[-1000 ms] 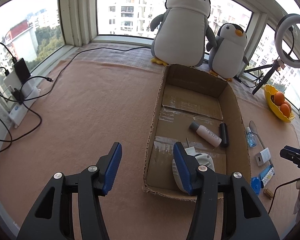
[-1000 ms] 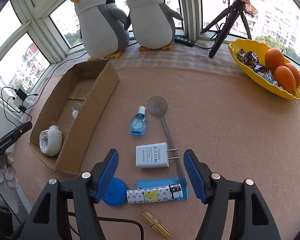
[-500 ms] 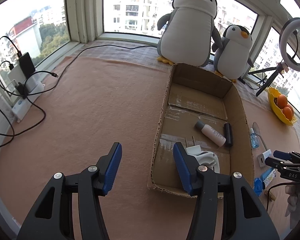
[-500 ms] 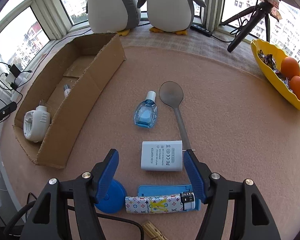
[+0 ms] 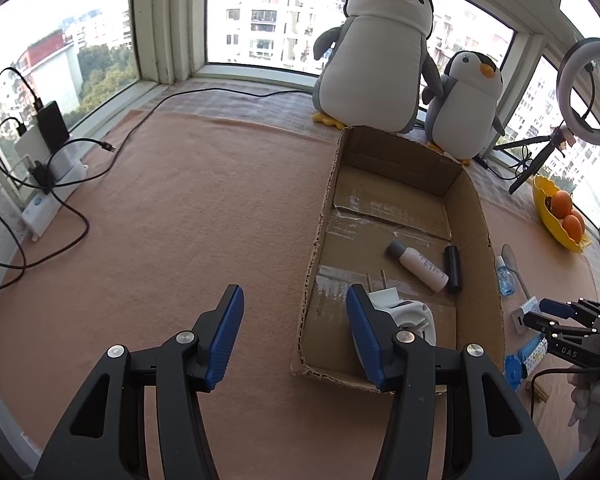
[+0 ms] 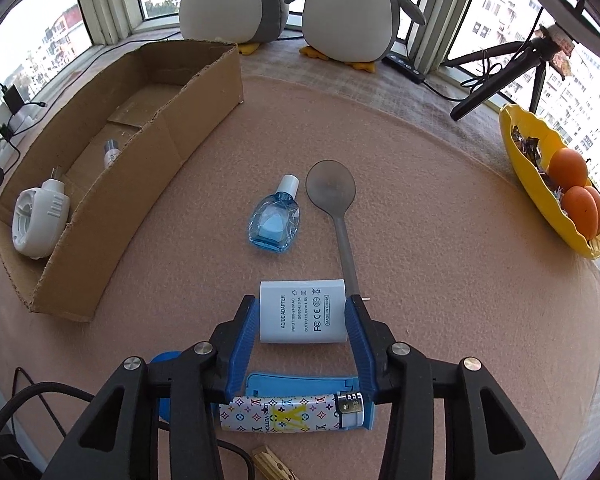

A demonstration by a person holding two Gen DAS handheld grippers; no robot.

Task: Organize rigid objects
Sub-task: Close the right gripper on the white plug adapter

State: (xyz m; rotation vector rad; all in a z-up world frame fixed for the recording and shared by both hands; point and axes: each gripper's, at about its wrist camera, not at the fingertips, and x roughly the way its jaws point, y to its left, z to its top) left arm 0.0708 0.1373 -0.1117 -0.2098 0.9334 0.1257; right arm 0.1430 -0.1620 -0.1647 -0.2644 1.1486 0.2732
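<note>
Your right gripper (image 6: 302, 320) has come down over the white adapter (image 6: 303, 311); its jaws have just been closing and now flank the adapter's two sides.

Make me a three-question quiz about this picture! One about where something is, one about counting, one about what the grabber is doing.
1. Where is the blue bottle?
A. in the cardboard box
B. on the mat beside the spoon
C. in the yellow dish

2. How many plush penguins are there?
A. one
B. two
C. four

3. What is between the right gripper jaws?
A. the white adapter
B. the lighter
C. nothing

Answers:
1 B, it lies left of the spoon bowl.
2 B, big and small stand together.
3 A, the jaws, just closing, flank it.
</note>
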